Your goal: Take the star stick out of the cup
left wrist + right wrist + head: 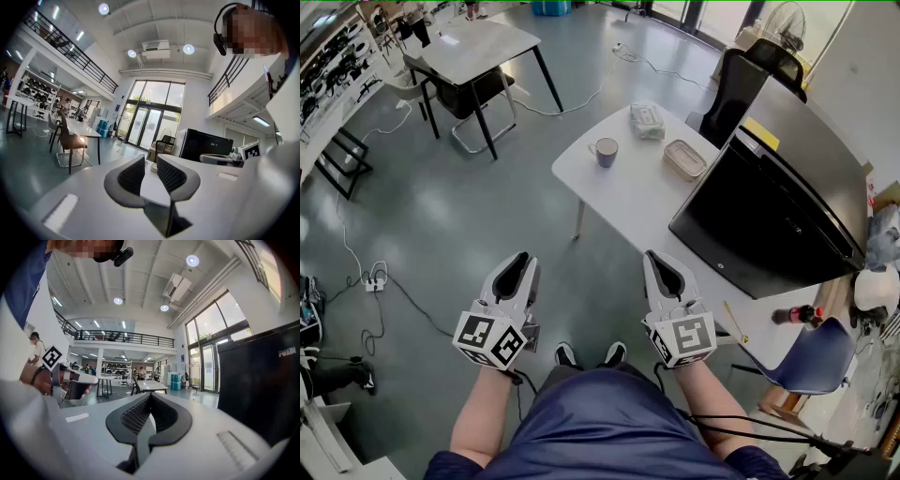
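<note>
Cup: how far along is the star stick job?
Done: cannot tell; the cup shows no stick, and a yellow stick lies at the table edge. In hand: nothing; left gripper open, right gripper shut, neither at the cup. Left: unclear, possibly the whole pull.

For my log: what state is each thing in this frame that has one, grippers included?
left gripper: open, jaws slightly apart, nothing between them.
right gripper: shut, empty.
cup: upright on the white table, far from both grippers; contents too small to tell.
container: lid on.
monitor: screen dark.
</note>
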### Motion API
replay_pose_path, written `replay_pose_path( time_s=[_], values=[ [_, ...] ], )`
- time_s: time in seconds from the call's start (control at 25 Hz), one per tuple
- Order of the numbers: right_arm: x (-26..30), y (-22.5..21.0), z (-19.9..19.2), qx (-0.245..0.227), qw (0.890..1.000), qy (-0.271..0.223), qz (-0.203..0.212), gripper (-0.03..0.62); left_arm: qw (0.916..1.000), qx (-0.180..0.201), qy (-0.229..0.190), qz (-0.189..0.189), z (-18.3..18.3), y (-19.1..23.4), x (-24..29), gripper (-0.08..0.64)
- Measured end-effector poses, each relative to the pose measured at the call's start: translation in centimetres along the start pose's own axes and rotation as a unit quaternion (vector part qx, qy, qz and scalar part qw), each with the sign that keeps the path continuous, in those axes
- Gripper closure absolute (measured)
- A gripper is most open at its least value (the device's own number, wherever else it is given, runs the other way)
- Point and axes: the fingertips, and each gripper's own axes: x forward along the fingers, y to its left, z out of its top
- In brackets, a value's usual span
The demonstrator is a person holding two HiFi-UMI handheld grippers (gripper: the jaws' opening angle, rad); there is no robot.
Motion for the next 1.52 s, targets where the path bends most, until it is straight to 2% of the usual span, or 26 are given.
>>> replay_pose_path(
  time_s=[0.12,0.4,0.64,0.8,1.0,1.36,1.52],
  values=[
    [0.1,-0.7,-0.1,-0.006,1.0,0.007,0.009,0.586,1.0,0.001,0.001,0.004,-0.4,-0.5,0.8,0.479],
    [-0.7,-2.9,-2.0,0.023,1.0,0.009,0.009,0.585,0.9997,-0.008,0.007,0.02,-1.9,-1.9,1.0,0.479],
    [0.8,-3.7,-3.6,0.029,0.999,0.027,0.014,0.584,0.9992,-0.019,0.017,0.032,-3.6,-1.2,1.2,0.478],
    [3.2,-4.1,-4.2,0.024,0.999,0.03,0.008,0.584,0.9992,-0.024,0.018,0.028,-3.7,0.9,3.2,0.478],
    [6.7,-3.6,-4.0,0.021,0.999,0.042,-0.012,0.586,0.9994,-0.026,0.023,0.004,-2.2,4.5,5.8,0.477],
    [13.3,-2.9,-2.3,0.014,0.996,0.04,-0.075,0.585,0.9975,-0.025,0.038,-0.054,0.4,11.7,10.3,0.477],
    [15.3,-3.1,-2.3,0.012,0.995,0.052,-0.089,0.585,0.9962,-0.032,0.05,-0.063,0.3,13.9,12.1,0.477]
  ],
)
